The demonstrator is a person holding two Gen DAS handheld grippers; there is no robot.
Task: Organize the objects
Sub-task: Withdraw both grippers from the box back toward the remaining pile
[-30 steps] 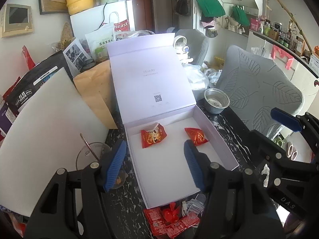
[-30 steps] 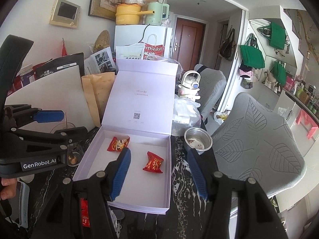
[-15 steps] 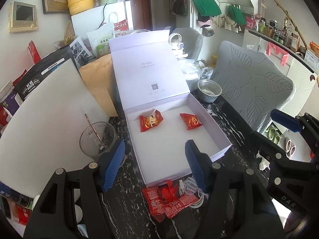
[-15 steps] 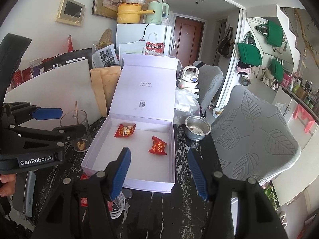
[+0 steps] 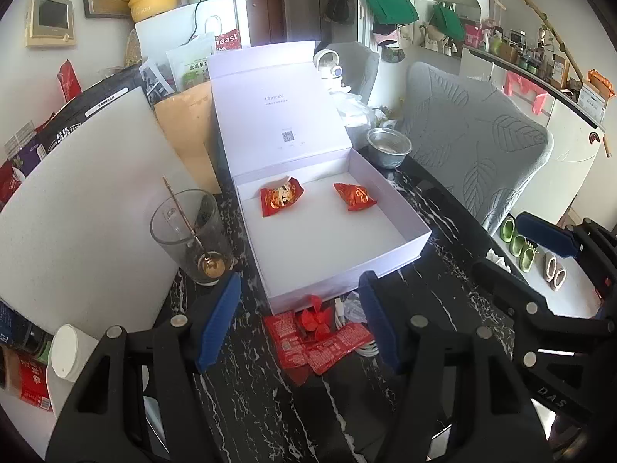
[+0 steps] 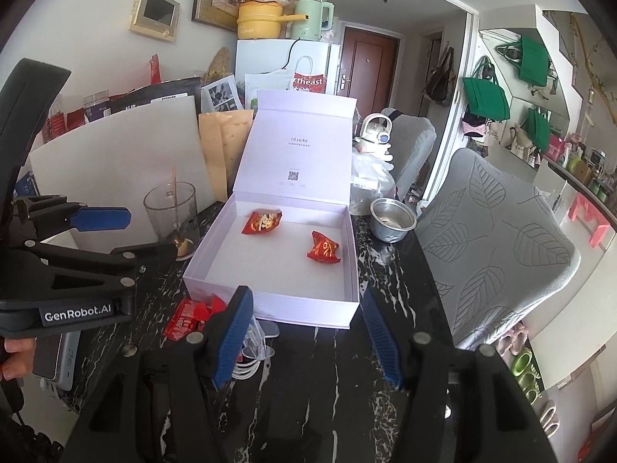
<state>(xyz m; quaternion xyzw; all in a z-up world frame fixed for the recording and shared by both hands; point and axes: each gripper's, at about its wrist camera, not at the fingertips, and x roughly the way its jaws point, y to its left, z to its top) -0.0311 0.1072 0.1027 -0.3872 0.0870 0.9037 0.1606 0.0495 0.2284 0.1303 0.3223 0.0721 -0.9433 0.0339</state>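
1. Black marbled tabletop [image 5: 443,254] carries a white box [image 5: 416,227] with its lid raised.
2. Two red snack packets [image 5: 280,200] lie apart inside the box.
3. More red packets [image 5: 308,343] lie on the tabletop, just before the box front, perhaps on a white cable.
4. Left tool [image 5: 299,322] hangs above these packets, jaws apart, gripping nothing.
5. Right tool [image 6: 308,337] is also apart and empty.
6. Glass cup [image 5: 189,231] stands left of the box.
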